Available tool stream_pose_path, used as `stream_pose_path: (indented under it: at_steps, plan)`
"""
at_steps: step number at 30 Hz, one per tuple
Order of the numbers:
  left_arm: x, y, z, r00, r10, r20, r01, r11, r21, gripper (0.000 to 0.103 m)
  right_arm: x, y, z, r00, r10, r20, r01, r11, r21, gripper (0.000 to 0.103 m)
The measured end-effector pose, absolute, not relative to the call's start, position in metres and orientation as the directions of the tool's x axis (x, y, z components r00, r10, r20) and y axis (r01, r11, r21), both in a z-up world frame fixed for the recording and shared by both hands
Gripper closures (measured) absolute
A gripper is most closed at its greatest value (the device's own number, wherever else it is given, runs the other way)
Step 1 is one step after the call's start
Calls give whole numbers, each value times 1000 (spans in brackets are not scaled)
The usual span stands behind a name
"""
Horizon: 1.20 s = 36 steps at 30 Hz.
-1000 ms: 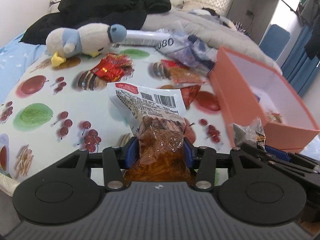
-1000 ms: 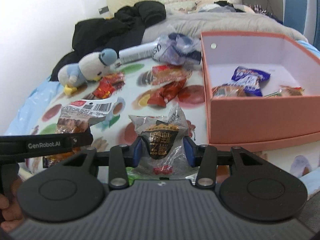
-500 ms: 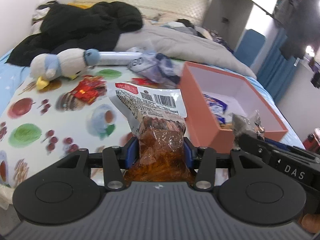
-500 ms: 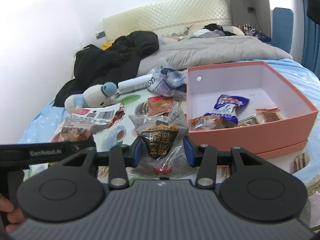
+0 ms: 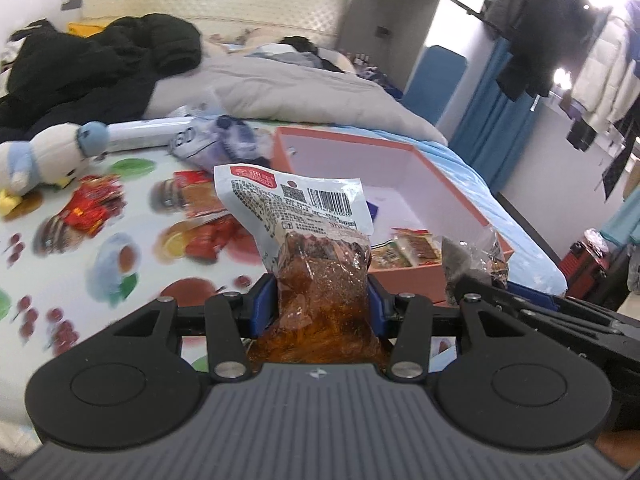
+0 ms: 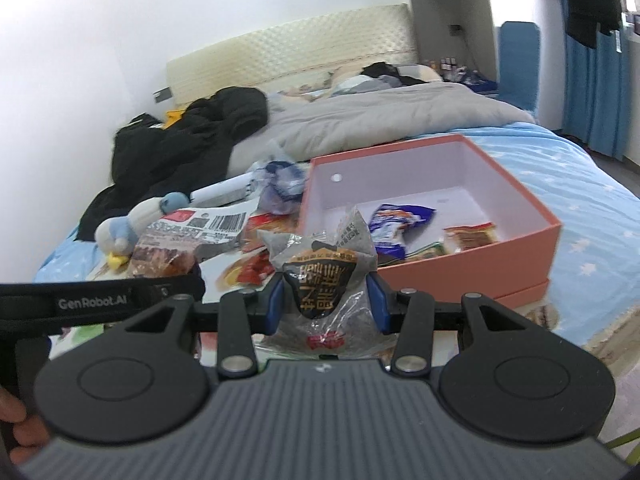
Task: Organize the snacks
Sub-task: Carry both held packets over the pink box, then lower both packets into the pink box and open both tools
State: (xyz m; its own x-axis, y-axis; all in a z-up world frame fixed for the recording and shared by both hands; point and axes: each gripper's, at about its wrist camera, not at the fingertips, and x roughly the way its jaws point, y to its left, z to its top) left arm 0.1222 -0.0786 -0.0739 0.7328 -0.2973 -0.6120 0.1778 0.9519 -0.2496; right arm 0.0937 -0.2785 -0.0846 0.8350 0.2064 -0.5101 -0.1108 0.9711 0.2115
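A: What is the left gripper [image 5: 322, 304] carrying?

B: Its blue pads pinch the lower half of a clear packet of reddish-brown snack [image 5: 316, 264]. The packet's white printed top, with a barcode, stands up toward twelve o'clock in the left wrist view.

A: And the right gripper [image 6: 326, 300]?

B: It is clamped on a grey packet with a black and gold label [image 6: 324, 280], squeezed from both sides, its crinkled top poking up above the pads.

A: Where do the packets sit relative to the pink box [image 6: 520, 216]?

B: From the right wrist, the box lies at about one o'clock beyond the grey packet, open-topped on the bed. From the left wrist it sits at about one o'clock behind the reddish packet. Both packets are off the printed cloth [image 5: 120, 216], short of the box's near wall.

A: What is inside the box?

B: A blue wrapped snack [image 6: 400, 220] near its left side and an orange-brown packet [image 6: 472, 236] toward the near right wall; something green lies between them, too small to identify.

A: What else lies around?

B: Red packets [image 5: 92, 208] loose on the cloth at ten o'clock in the left view, a plush penguin [image 5: 40, 160] farther out, then a black jacket [image 5: 100, 64] and a grey duvet [image 5: 300, 92] at the head of the bed.
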Motion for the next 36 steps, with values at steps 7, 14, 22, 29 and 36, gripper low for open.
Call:
stream_pose_path:
  at_steps: [7,14,22,29,36]
  plan:
    - [160,-104,-75,722,-334,-606,222,941,-253,50,118,-302,-90,842,172,-511,-68,974,217,56]
    - [208,-127,-77,705,-346,-619,236,938,-254,50,148,-319,-94,845,171,-506,-58,971,231,56]
    - [273,-154,-89,677,-354,-645,265,935,-236,50,195,-334,-108,835,178,-521,-47,966,256,56]
    - [323,-173,-110,639,-365,-677,287,930,-230,50,237,-346,-124,827,158,-539,-22,968,250,56]
    - [347,-181,-130,610,-370,-700,302,926,-226,50,261,-354,-147,795,156,-587,5,965,263,55]
